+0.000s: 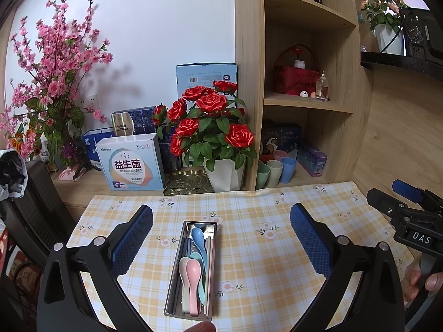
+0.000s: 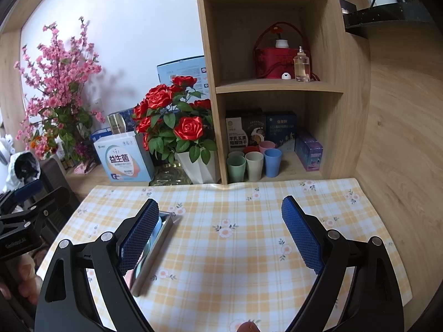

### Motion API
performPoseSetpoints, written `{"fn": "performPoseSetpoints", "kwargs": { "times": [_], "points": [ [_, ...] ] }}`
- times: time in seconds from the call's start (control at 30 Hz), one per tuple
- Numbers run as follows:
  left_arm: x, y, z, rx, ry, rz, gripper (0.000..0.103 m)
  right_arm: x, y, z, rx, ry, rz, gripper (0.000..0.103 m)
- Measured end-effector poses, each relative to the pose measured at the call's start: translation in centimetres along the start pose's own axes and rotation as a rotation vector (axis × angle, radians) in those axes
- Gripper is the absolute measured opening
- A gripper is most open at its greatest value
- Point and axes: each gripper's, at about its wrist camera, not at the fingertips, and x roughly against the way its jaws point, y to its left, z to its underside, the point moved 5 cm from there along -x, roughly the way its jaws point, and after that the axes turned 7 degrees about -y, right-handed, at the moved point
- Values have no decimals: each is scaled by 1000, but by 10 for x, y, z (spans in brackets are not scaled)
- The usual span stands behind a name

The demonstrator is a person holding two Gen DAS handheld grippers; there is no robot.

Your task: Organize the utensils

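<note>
Pastel plastic spoons (image 1: 193,271) and chopsticks lie in the narrow steel tray (image 1: 177,262) directly below your left gripper (image 1: 221,238), centred between its 2 wide-open blue pads. Your right gripper (image 2: 220,235) is also spread wide, gripping nothing, with the tray just outside its left finger (image 2: 138,238) on the yellow checked tablecloth (image 2: 235,262).

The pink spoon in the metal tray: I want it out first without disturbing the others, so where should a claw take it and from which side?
Take the pink spoon by its bowl, coming straight down from above. The bowl lies on top of the pile in the metal tray; its handle sits low among the other spoons near the tray's wall. The left claw is open above the tray, probably best placed.
</note>
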Motion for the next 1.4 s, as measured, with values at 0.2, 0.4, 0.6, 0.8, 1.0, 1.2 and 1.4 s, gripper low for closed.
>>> {"fn": "performPoseSetpoints", "kwargs": {
  "times": [0.2, 0.4, 0.6, 0.8, 1.0, 1.2, 1.4],
  "points": [
    [0, 0, 1, 1, 2, 1, 97, -1, 0, 0, -2, 2, 1, 87],
    [1, 1, 1, -1, 2, -1, 97, -1, -1, 0, -2, 2, 1, 87],
    [-2, 1, 3, -11, 13, -21, 97, -1, 0, 1, -5, 6, -2, 87],
    [-1, 4, 2, -16, 10, -46, 97, 0, 3, 3, -4, 9, -2, 87],
    [-1, 5, 1, -11, 15, -54, 97, -2, 3, 2, -4, 13, 1, 87],
    [-1, 12, 2, -1, 12, -92, 97, -4, 5, 1, -4, 21, -3, 87],
    [-2, 20, 7, 9, 38, -111, 97, -10, 7, 6, 0, 42, -3, 87]
  ]
}}
